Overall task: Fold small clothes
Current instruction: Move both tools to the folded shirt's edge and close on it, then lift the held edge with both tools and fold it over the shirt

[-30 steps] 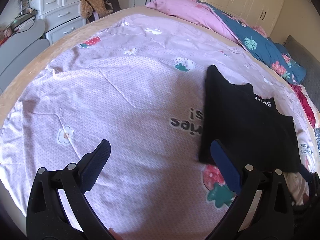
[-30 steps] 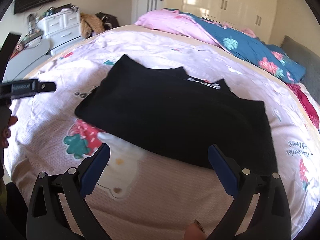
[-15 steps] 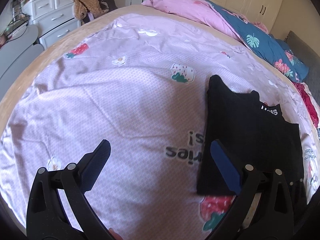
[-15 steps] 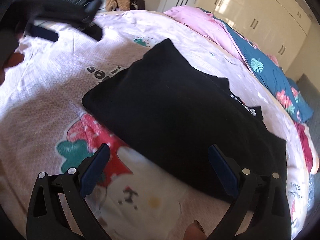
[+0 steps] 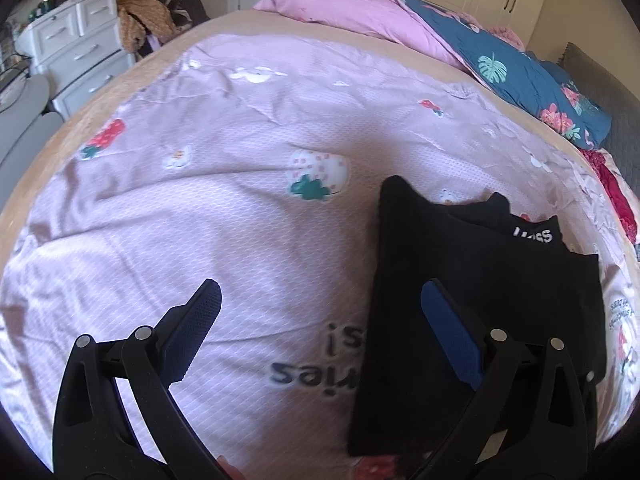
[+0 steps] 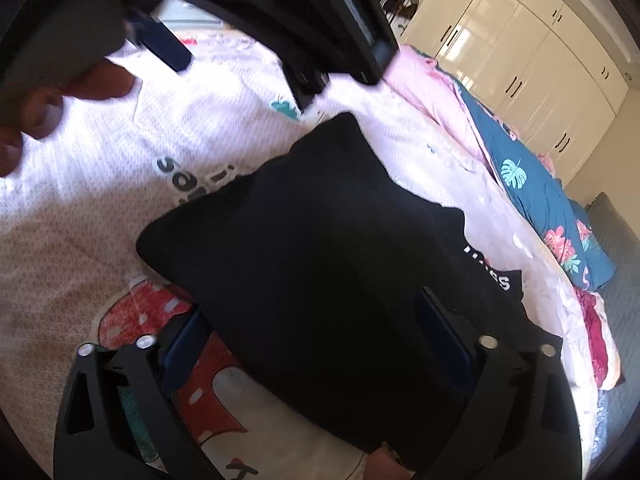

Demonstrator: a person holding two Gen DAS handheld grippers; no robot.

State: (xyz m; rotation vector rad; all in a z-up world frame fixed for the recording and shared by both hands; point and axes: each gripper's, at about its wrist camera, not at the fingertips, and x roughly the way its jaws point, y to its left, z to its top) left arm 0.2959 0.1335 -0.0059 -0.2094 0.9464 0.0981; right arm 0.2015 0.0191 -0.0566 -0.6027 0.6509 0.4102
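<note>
A black folded shirt (image 5: 504, 280) with white lettering at its collar lies on the lilac printed bedsheet (image 5: 240, 208). My left gripper (image 5: 320, 312) hovers open over the sheet, its right finger (image 5: 448, 332) above the shirt's left edge and nothing between the pads. In the right wrist view the shirt (image 6: 320, 220) fills the centre. My right gripper (image 6: 316, 336) is low at its near edge with its jaws closing. The shirt lies between them, one finger (image 6: 184, 348) beside the shirt's left side. The left gripper (image 6: 304, 12) and the hand (image 6: 60, 96) holding it loom at the top.
A rolled pink and blue floral duvet (image 5: 460, 40) lies along the far side of the bed. A white chest of drawers (image 5: 76, 44) stands beyond the bed's far-left edge, white wardrobes (image 6: 500, 48) behind. Red cloth (image 6: 596, 332) lies at the right edge.
My left gripper has slid forward across the sheet beside the shirt. My right gripper rolled, came down close to the shirt's near edge, and its jaws have narrowed.
</note>
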